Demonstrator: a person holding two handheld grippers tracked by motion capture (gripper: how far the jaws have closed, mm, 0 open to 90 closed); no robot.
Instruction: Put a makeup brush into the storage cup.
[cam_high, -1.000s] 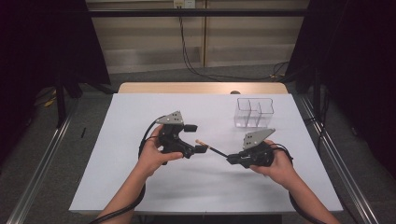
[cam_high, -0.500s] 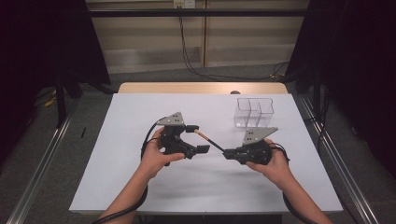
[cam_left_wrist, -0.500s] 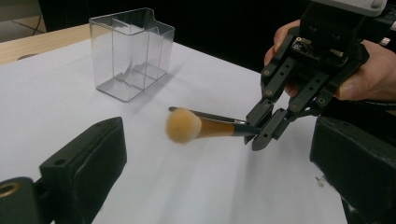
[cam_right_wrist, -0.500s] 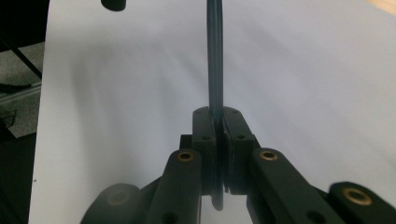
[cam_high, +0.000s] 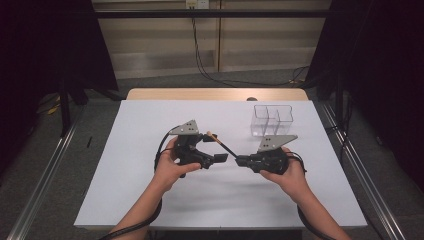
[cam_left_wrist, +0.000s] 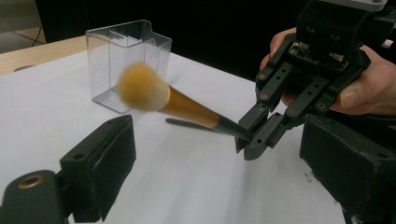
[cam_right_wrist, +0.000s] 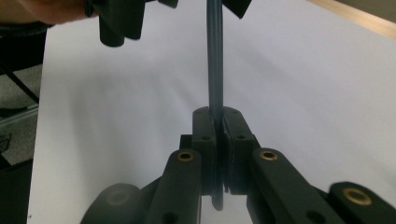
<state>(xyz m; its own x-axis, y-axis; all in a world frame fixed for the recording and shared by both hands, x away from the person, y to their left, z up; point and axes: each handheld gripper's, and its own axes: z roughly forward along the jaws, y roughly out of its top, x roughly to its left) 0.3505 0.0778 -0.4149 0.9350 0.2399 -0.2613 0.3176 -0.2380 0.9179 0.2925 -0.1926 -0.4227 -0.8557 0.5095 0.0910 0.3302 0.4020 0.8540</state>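
A makeup brush (cam_left_wrist: 187, 109) with a tan head, gold ferrule and dark handle hangs slanted above the white table (cam_high: 150, 200). My right gripper (cam_high: 240, 161) is shut on the handle's end, and its jaws pinch the dark handle (cam_right_wrist: 215, 70) close up. My left gripper (cam_high: 212, 147) faces it from the left. Its wide-set jaws have just been closing a little, with the brush head (cam_high: 210, 134) in the gap between them, and its pads (cam_left_wrist: 114, 163) do not touch the brush. In the left gripper view the right gripper (cam_left_wrist: 256, 137) and the hand holding it are at the right.
A clear plastic organiser (cam_high: 272, 120) with several compartments stands upright at the table's back right, also seen behind the brush head (cam_left_wrist: 126, 65). A wooden strip (cam_high: 215, 93) runs along the far edge. Metal rails flank the table.
The right gripper with the brush has edged slightly away from me. The left hand has stayed where it was.
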